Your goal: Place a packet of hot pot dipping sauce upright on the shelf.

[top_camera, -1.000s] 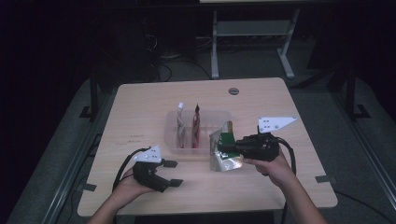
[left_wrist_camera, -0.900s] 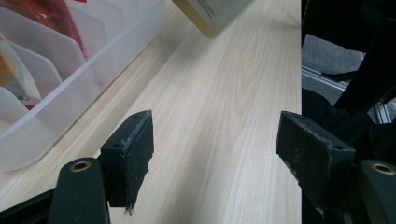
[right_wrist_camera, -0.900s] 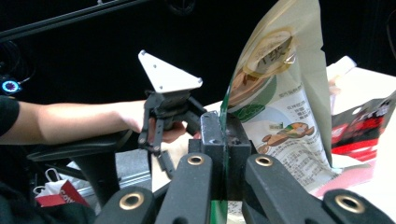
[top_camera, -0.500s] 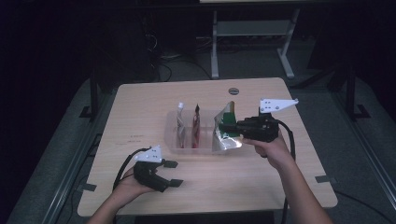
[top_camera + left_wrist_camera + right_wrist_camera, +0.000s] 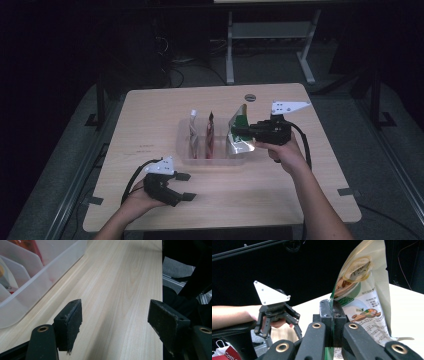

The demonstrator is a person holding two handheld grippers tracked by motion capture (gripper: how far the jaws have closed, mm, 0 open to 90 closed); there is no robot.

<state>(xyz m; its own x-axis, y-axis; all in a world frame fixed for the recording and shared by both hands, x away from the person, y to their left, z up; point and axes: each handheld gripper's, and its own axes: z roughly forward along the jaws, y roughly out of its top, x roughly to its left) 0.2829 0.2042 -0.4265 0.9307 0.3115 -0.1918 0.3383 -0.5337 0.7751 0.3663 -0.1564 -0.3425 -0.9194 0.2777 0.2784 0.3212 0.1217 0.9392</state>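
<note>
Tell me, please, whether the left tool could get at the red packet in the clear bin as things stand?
Probably yes. The left tool is open and holding nothing, bare table lies between it and the clear bin, and the red packet stands above the rim. The right tool works at the bin's other end.

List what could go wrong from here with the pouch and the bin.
1. The right gripper pinches the pouch only at one thin edge, so the pouch may swing or slip as it is lowered.
2. The pouch hangs tilted over the bin's right end; its loose bottom corner could catch on the rim or a divider and crumple.
3. The left gripper is open and away from the bin, so a snag could drag the light bin along the table.
</note>
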